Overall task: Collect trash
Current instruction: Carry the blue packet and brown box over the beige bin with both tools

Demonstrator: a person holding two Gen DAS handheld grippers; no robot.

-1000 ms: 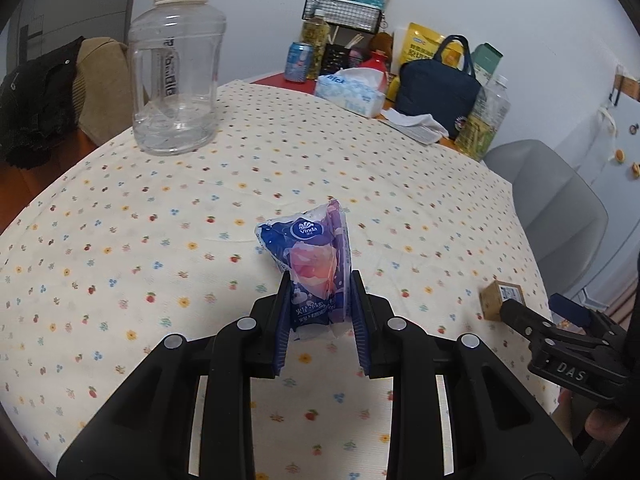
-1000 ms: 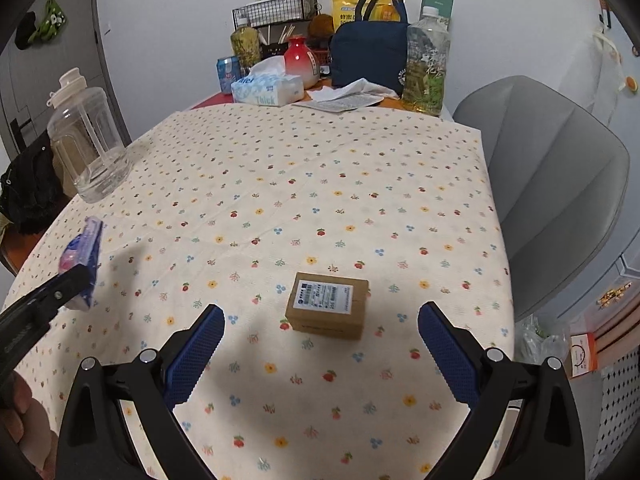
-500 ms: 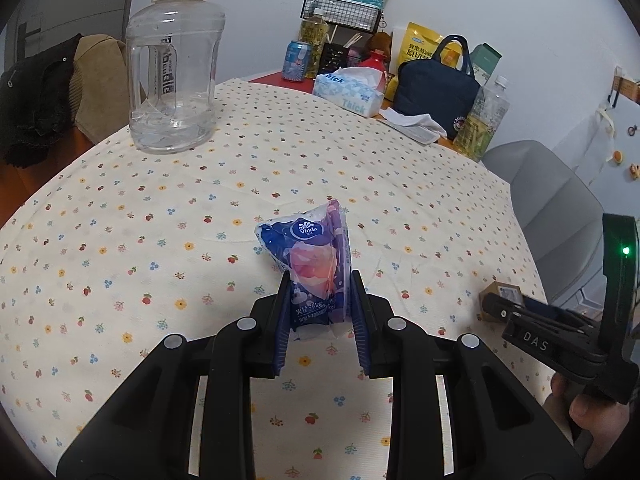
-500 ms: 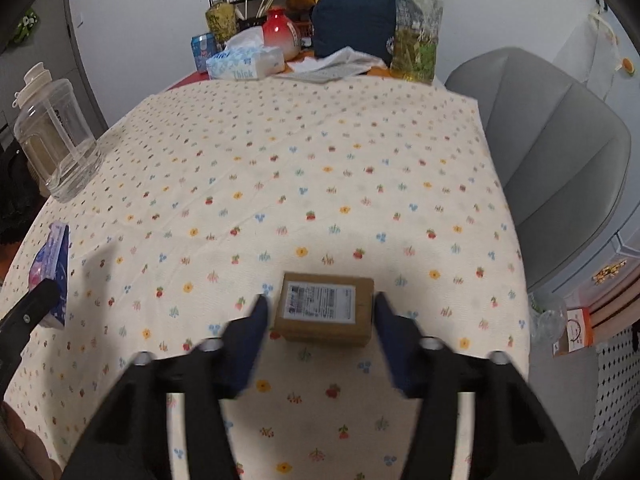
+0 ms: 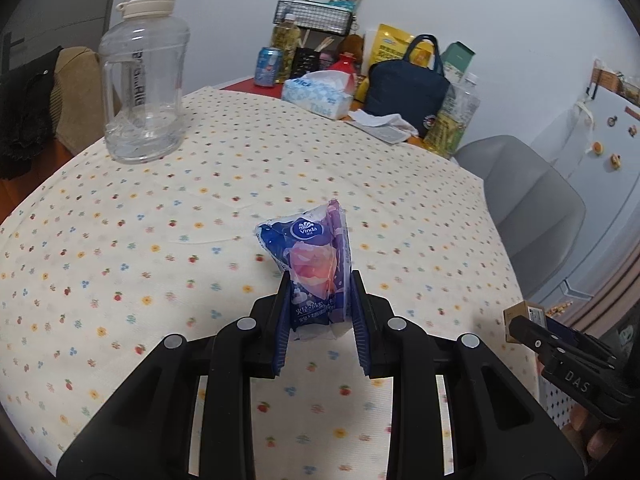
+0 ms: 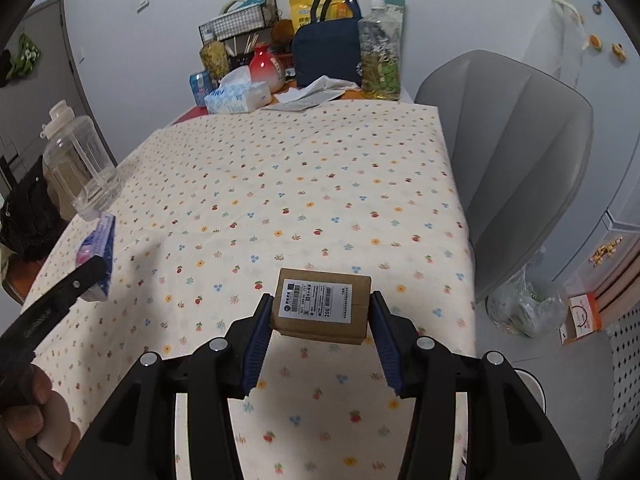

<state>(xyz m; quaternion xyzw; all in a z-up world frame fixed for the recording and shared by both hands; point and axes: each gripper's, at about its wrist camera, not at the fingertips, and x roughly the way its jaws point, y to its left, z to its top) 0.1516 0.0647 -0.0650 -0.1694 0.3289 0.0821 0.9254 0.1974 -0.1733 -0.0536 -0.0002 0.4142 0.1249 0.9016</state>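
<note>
My left gripper is shut on a blue and pink Vinda tissue packet and holds it just above the flowered tablecloth. The packet also shows in the right wrist view at the left. My right gripper is shut on a small brown cardboard box with a white label, lifted off the table near its right front edge. The box also shows at the right in the left wrist view.
A big clear water jug stands at the back left. A tissue box, navy bag, bottles and a wire basket crowd the far end. A grey chair stands to the right, with a clear bag of trash on the floor.
My right gripper moved onto the brown box, closed on it and lifted it off the cloth. My left gripper keeps holding the tissue packet, shifted a little.
</note>
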